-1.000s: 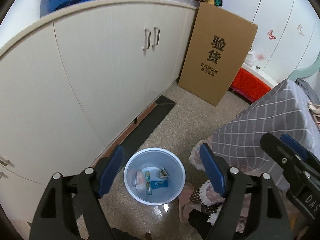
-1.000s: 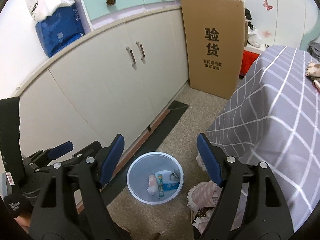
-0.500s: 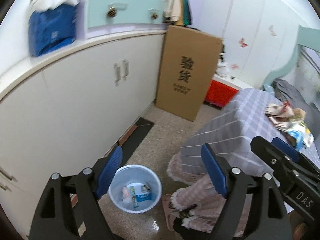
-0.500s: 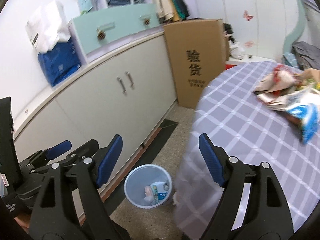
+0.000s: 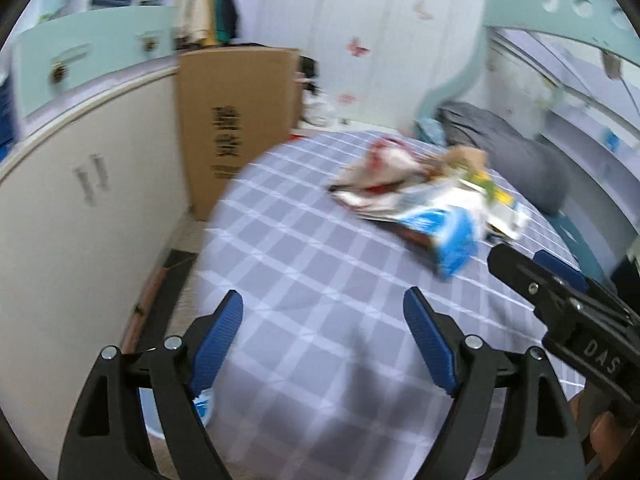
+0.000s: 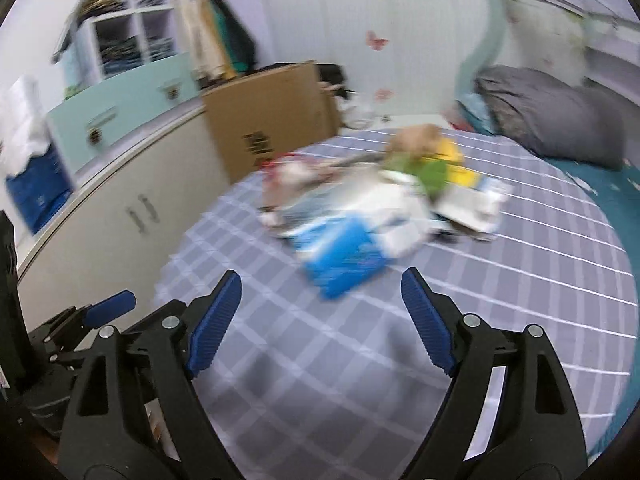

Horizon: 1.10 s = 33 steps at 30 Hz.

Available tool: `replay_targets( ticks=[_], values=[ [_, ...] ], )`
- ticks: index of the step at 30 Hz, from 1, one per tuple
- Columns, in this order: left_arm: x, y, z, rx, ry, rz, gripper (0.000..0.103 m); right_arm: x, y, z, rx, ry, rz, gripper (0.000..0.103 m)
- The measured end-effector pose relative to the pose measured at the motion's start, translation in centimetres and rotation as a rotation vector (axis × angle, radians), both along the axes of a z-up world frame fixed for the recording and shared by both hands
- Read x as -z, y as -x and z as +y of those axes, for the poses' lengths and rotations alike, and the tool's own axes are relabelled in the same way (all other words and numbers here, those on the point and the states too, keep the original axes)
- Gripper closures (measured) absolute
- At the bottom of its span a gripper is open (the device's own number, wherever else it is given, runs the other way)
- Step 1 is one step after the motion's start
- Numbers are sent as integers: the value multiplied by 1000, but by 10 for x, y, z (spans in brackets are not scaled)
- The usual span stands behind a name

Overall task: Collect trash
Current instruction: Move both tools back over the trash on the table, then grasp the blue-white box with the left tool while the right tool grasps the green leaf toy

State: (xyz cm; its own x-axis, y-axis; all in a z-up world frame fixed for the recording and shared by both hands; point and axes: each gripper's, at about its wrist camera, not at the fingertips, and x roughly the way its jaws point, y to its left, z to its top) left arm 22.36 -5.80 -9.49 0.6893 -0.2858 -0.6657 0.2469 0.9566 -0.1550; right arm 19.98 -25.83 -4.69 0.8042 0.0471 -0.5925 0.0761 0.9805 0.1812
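A pile of trash wrappers [image 5: 400, 176] lies on the checked bed cover [image 5: 312, 264], blurred by motion. A blue and white bag [image 5: 448, 240] is its nearest piece. My left gripper [image 5: 324, 300] hangs open over bare cover, short of the pile, nothing between its fingers. In the right wrist view the blue bag [image 6: 344, 256] lies just beyond my right gripper [image 6: 321, 280], whose jaws are opening with nothing between them. A green and yellow packet [image 6: 432, 168] tops the pile. A sliver of the pale blue bin [image 5: 160, 432] shows behind the left finger.
A tall cardboard box [image 5: 236, 128] leans on the cream cabinet [image 5: 80, 208] left of the bed. A grey pillow [image 6: 552, 120] lies at the bed's head under a teal headboard [image 5: 500, 40]. The other gripper shows at each view's edge.
Both views have swung up and right from the bin on the floor to the bed top. The trash pile has come into view and nearer. The bin has slid almost out of sight.
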Motion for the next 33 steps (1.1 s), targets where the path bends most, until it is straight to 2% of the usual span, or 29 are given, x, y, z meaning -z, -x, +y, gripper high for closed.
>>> replay_targets(
  ticks=[6,12,18,20,21,23,25,27,33],
  values=[
    [9,-19,-58,98,47,49,22,9,0,-56,81,-42,18,22],
    [21,-45,-86,113,121,113,23,13,-8,-77,93,-63,26,22],
    [27,-64,-105,97,138,129,23,18,-17,-86,87,-82,40,22],
    [28,-69,-108,92,121,136,25,20,-19,-88,85,-96,46,22],
    [28,-71,-109,89,113,135,35,20,-19,-89,84,-97,47,22],
    [27,-74,-110,90,106,141,49,20,-20,-90,80,-96,48,22],
    [27,-74,-109,102,120,153,56,20,-20,-89,75,-95,52,22],
    [25,-71,-110,127,115,152,72,20,-21,-88,75,-92,55,22],
    [15,-51,-113,190,84,122,91,19,-19,-85,73,-91,58,22]
  ],
)
